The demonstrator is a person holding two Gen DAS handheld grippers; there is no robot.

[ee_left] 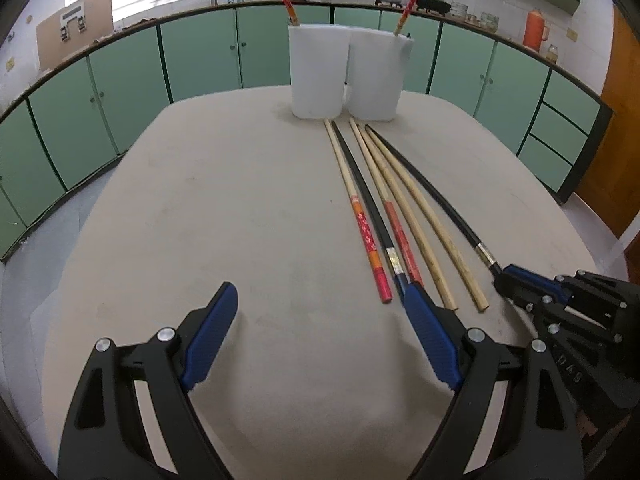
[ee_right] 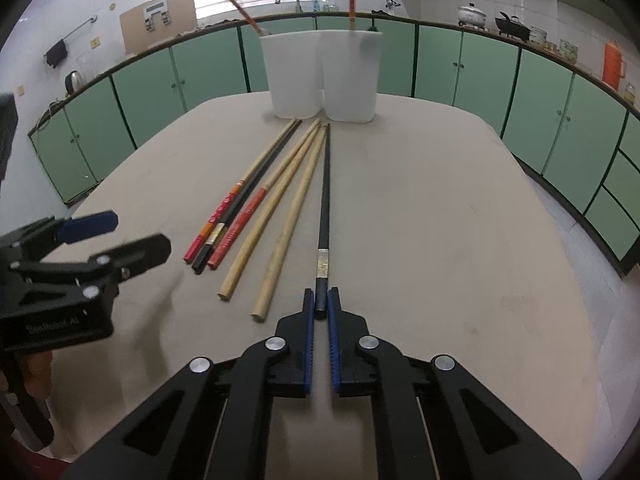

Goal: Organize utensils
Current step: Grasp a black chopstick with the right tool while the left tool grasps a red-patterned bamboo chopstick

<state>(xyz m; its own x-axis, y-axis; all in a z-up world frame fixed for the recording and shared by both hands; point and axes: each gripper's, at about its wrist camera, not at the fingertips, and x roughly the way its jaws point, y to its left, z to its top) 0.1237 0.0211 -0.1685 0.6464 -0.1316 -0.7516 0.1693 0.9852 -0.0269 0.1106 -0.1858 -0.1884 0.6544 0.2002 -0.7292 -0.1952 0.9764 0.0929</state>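
Observation:
Several chopsticks lie fanned on the beige table point(ee_right: 440, 208): two red-patterned point(ee_right: 224, 210), two plain wooden point(ee_right: 296, 208) and two black. My right gripper point(ee_right: 320, 300) is shut on the near end of the rightmost black chopstick point(ee_right: 325, 200), which still rests on the table. The same gripper point(ee_left: 508, 276) shows at the right of the left wrist view, holding that black chopstick point(ee_left: 432, 196). My left gripper point(ee_left: 320, 296) stands open over bare table, its right finger by the near ends of the other chopsticks. Two white cups point(ee_right: 296, 76) point(ee_right: 352, 76) each hold one red-patterned chopstick.
The cups point(ee_left: 318, 76) stand side by side at the table's far edge. Green cabinets point(ee_left: 200, 60) and a counter with a sink tap, pots and an orange flask ring the room behind. A hand holds the left gripper point(ee_right: 136, 234) at the left edge.

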